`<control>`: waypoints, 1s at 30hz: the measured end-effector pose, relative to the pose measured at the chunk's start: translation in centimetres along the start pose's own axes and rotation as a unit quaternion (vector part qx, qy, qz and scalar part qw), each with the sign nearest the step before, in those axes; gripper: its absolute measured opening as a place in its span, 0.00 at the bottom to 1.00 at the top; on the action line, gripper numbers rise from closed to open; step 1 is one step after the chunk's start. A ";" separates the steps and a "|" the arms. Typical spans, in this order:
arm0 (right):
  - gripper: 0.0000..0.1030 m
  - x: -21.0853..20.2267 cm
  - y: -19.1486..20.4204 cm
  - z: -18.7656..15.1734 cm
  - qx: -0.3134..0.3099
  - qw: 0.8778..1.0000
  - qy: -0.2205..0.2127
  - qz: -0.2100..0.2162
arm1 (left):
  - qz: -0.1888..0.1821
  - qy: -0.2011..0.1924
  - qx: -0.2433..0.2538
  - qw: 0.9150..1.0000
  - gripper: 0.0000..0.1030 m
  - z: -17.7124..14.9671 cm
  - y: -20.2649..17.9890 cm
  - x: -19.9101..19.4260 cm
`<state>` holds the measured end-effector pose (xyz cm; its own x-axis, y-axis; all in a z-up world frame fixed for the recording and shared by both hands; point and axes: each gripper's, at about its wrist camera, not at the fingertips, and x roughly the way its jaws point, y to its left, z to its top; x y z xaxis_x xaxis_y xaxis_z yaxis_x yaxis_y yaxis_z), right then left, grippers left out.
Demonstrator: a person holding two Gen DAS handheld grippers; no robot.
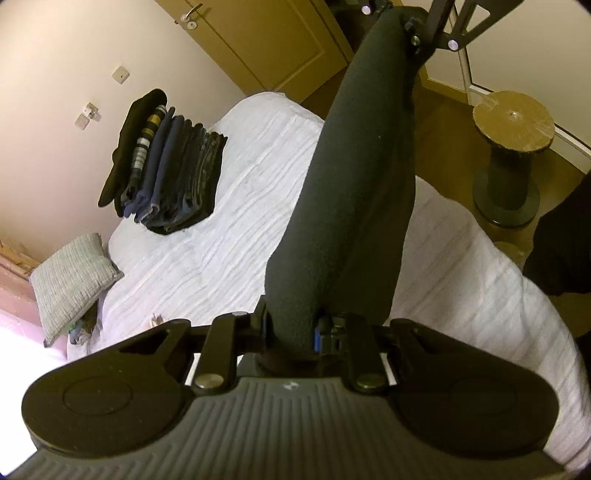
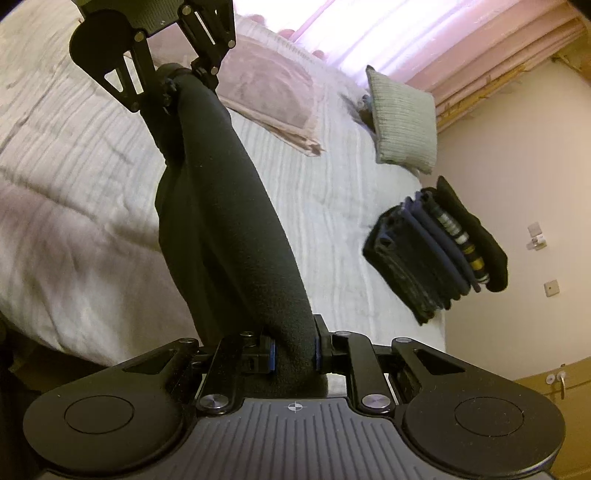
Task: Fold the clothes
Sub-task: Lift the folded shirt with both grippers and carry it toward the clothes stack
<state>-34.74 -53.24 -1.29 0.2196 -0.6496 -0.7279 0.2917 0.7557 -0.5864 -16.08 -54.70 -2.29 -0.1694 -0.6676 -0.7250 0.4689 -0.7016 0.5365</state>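
Observation:
A dark fleece garment [image 1: 351, 184] is stretched taut between my two grippers, held in the air above the white bed [image 1: 229, 221]. My left gripper [image 1: 291, 332] is shut on one end of it. My right gripper [image 2: 293, 350] is shut on the other end of the garment [image 2: 229, 221]. The right gripper shows at the top of the left wrist view [image 1: 417, 33], and the left gripper at the top of the right wrist view [image 2: 177, 77]. A stack of folded dark clothes [image 1: 166, 166] lies on the bed by the wall, also in the right wrist view [image 2: 436, 251].
A grey cushion [image 1: 74, 280] and a pink pillow [image 2: 273, 96] lie at the head of the bed near the pink curtains [image 2: 443, 44]. A round spool-shaped stool [image 1: 513, 155] stands on the wooden floor beside the bed. A door [image 1: 266, 40] is beyond.

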 end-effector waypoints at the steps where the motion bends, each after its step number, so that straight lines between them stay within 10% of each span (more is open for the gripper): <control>1: 0.16 0.0 -0.9 -1.0 -0.002 1.000 -0.002 0.001 | 0.002 0.001 -0.001 1.000 0.18 1.0 0.0 0.4; 17: 0.16 1.6 -15.9 -11.7 -0.033 0.999 -0.027 -0.013 | 0.024 0.015 -0.026 0.999 0.18 18.6 1.0 7.4; 30: 0.16 7.6 -21.4 -8.5 -0.051 0.999 -0.011 -0.013 | 0.033 0.006 -0.036 0.999 0.18 19.1 6.6 12.4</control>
<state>-47.20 -73.58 2.72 0.2345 -0.6705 -0.7038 0.2011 0.7418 -0.6397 -31.63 -72.36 0.43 -0.1265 -0.7079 -0.6948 0.5391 -0.6371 0.5509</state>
